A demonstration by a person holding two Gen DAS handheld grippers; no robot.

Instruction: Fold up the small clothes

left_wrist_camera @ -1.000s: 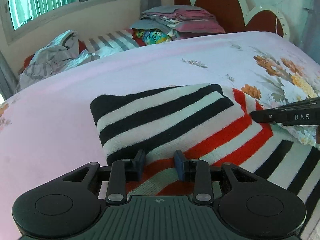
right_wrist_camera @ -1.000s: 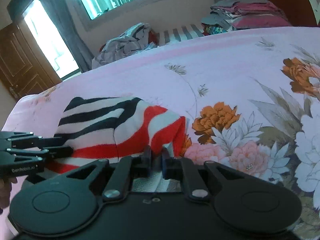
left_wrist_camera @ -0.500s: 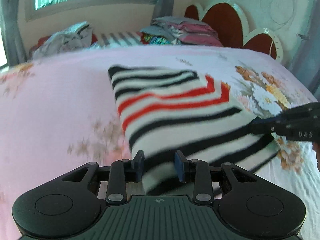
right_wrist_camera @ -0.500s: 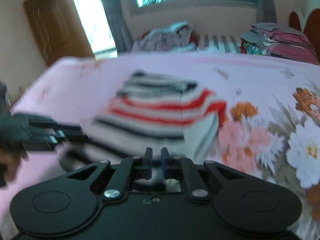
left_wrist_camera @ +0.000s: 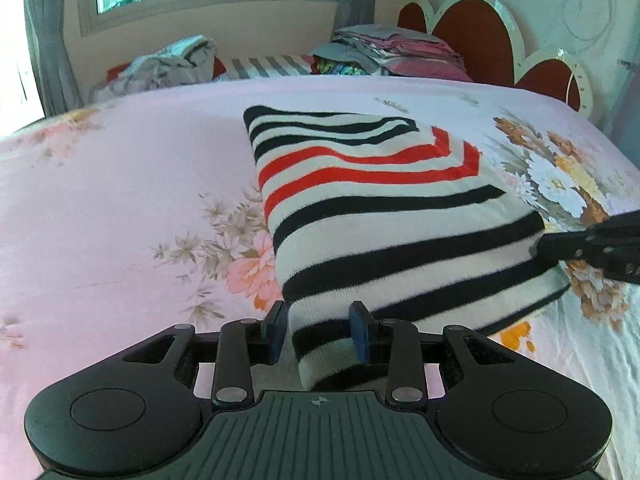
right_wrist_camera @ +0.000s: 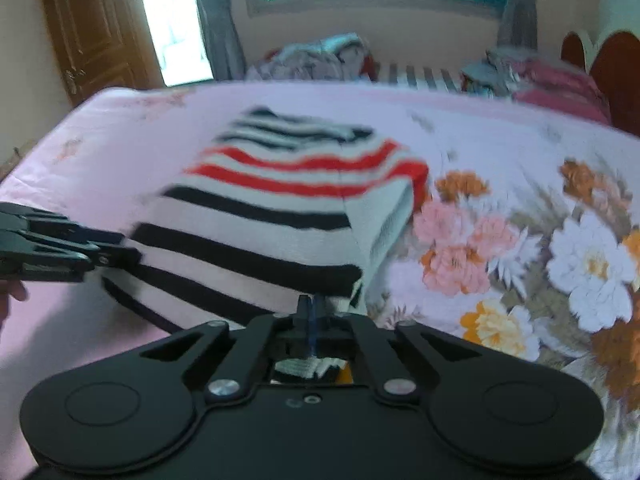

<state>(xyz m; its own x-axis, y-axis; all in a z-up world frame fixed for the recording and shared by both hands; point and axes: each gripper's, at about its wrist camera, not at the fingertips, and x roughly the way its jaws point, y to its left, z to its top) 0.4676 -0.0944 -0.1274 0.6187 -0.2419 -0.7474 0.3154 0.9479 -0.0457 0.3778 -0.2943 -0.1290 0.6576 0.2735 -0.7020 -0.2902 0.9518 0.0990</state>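
While the striped sweater point(left_wrist_camera: 384, 216) lies folded on the pink floral bed point(left_wrist_camera: 120, 200), toward its middle, both grippers sit at its near edge. The left gripper point(left_wrist_camera: 320, 330) has its fingers point(left_wrist_camera: 276, 332) standing apart around the near left corner of the fabric; the cloth lies between the blue pads, nearer the right one, though whether it is pinched I cannot tell. The right gripper point(right_wrist_camera: 309, 316) has its fingers pressed together on the sweater's near right corner (a bit of striped knit shows just behind them). Across the bed's far edge lie a loose heap of clothes point(left_wrist_camera: 164, 68) and a stack of folded clothes point(left_wrist_camera: 384, 52), which sits beside the red scalloped headboard point(left_wrist_camera: 472, 36).
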